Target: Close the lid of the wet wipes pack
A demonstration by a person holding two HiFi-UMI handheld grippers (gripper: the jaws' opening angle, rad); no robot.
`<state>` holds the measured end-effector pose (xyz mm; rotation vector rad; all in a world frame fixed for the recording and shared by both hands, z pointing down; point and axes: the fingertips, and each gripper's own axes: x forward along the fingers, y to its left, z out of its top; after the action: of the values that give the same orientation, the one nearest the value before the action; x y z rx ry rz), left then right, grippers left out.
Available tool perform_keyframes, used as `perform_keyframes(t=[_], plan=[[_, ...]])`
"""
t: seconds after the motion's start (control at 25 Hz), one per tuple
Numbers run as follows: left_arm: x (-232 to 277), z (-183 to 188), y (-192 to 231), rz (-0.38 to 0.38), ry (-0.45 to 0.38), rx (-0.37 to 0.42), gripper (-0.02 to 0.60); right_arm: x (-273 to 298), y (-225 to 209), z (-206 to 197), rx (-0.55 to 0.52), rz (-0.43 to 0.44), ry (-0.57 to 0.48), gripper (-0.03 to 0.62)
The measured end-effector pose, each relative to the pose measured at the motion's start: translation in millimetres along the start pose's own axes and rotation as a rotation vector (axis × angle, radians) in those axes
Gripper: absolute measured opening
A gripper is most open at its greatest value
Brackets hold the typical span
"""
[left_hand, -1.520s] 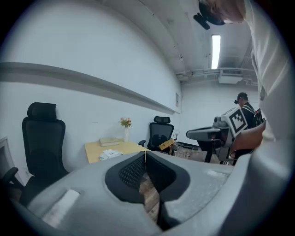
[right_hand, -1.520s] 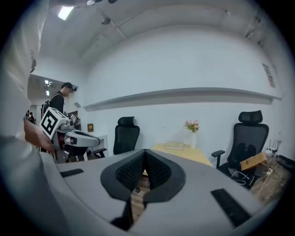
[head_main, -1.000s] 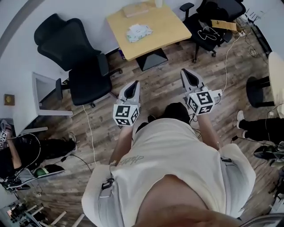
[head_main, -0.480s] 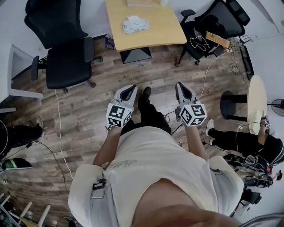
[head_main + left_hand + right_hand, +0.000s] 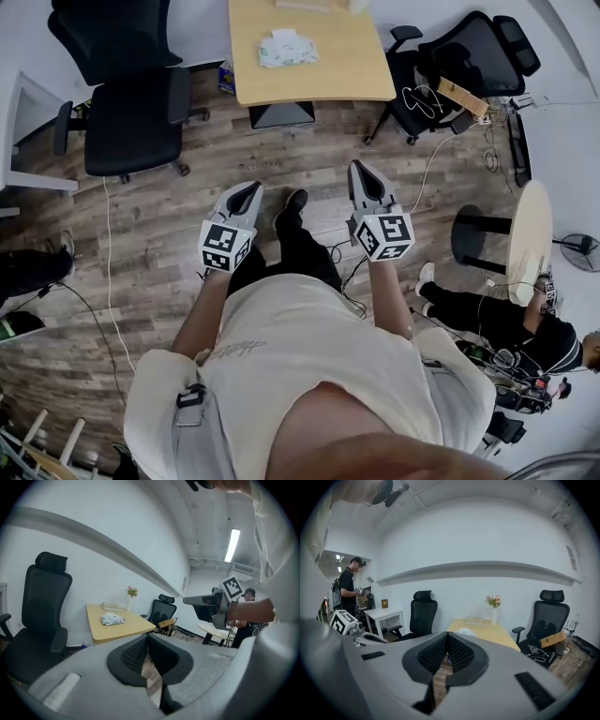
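Note:
The wet wipes pack point(image 5: 286, 49) lies on the wooden table point(image 5: 347, 66) at the top of the head view, too small to tell how its lid stands. It also shows far ahead as the pack point(image 5: 112, 619) in the left gripper view and the pack point(image 5: 465, 630) in the right gripper view. My left gripper point(image 5: 247, 191) and right gripper point(image 5: 360, 171) are held side by side over the wood floor, well short of the table. Both are shut with nothing between the jaws.
A black office chair point(image 5: 131, 112) stands left of the table, another chair point(image 5: 450, 66) right of it. A round table point(image 5: 530, 239) and a seated person point(image 5: 506, 314) are at the right. Cables cross the floor. A flower vase point(image 5: 493, 603) and a book point(image 5: 474, 620) sit on the table's far end.
The head view has swung and the person has stepped on; the table now sits squarer ahead. Both grippers stay shut and side by side.

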<state>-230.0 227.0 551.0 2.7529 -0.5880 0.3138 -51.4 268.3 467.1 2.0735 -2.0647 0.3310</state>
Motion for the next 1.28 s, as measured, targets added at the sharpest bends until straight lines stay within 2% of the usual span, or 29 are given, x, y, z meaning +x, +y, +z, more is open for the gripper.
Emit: perform_keyframes(t=[0.24, 0.4, 0.6, 0.76, 0.96, 1.08, 1.28], plan=[[39.9, 21.3, 2.6, 0.001, 0.031, 0.067, 0.017, 20.3, -42.3, -16.9, 0.058, 0.011, 0.034, 0.002], [81.2, 40.7, 11.9, 0.011, 0.059, 0.074, 0.017, 44.8, -83.2, -2.6, 0.073, 0.016, 0.001, 0.002], [156.0, 85.6, -3.3, -0.034, 0.050, 0.149, 0.017, 74.2, -154.7, 13.2, 0.042, 0.012, -0.041, 0.002], [211.1, 110.3, -5.4, -0.012, 0.017, 0.112, 0.017, 94.5, -199.7, 14.6, 0.066, 0.055, -0.041, 0.002], [262.3, 121.5, 6.8, 0.026, 0.024, 0.038, 0.017, 132.6, -237.2, 8.6, 0.124, 0.145, -0.005, 0.002], [278.3, 121.4, 20.4, 0.066, 0.037, 0.001, 0.017, 156.1, -248.7, 6.4, 0.120, 0.185, 0.015, 0.002], [292.3, 118.8, 39.2, 0.121, 0.073, -0.006, 0.017, 193.3, -245.8, 0.1, 0.131, 0.264, 0.052, 0.002]])
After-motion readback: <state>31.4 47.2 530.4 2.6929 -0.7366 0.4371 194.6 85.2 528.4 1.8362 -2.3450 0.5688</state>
